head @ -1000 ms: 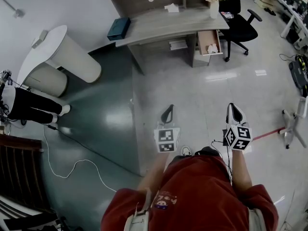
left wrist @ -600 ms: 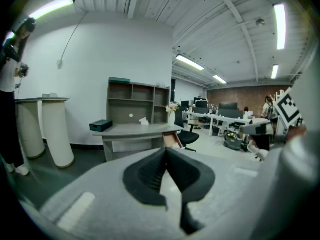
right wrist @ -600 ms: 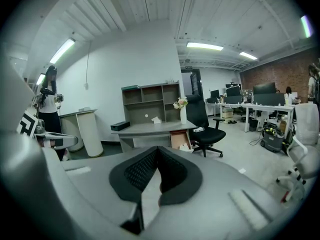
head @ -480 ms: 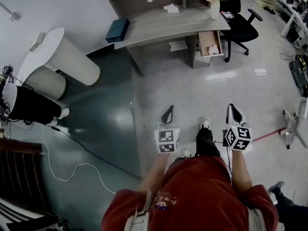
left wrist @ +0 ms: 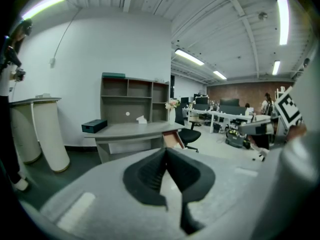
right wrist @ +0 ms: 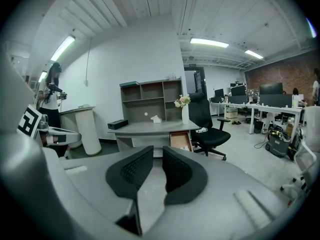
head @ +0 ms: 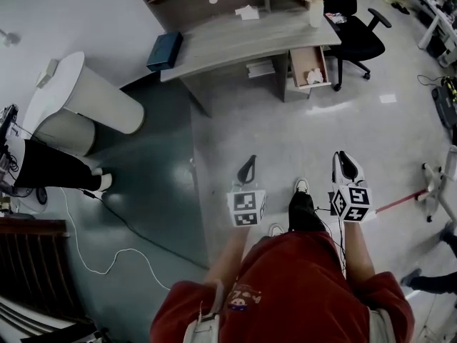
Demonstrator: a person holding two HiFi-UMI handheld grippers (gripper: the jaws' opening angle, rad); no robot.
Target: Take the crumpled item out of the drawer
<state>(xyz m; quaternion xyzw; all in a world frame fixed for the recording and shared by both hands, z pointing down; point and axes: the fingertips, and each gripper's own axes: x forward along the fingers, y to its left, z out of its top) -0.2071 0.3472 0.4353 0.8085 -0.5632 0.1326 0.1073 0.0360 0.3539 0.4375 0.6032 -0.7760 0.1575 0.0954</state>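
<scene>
Approach to the desk: the white crumpled item (head: 315,73) is seen lying in the one open light-wood drawer (head: 296,63), pulled out from the right end of the long grey desk (head: 235,38). It lies well ahead of both pairs of jaws and far out of reach. It is placed nearly dead ahead of the right gripper (head: 345,161) and ahead and to the right of the left gripper (head: 248,164), so the right hand is judged the nearer. The drawer's long axis is run out from the desk front toward the jaws. The item itself is too small for its axis to be told.

The left gripper's jaws are seen closed tip to tip, with nothing held. The right gripper's jaws have just been opening and are parted by a narrow slit, with nothing between them.

Counted beyond the jaws:
- one open drawer, with one crumpled item in it
- a second white crumpled scrap (head: 248,11), on the desktop
- one dark teal box (head: 164,50)
- one white vase of flowers (head: 317,9)
- one black office chair (head: 357,38)
</scene>
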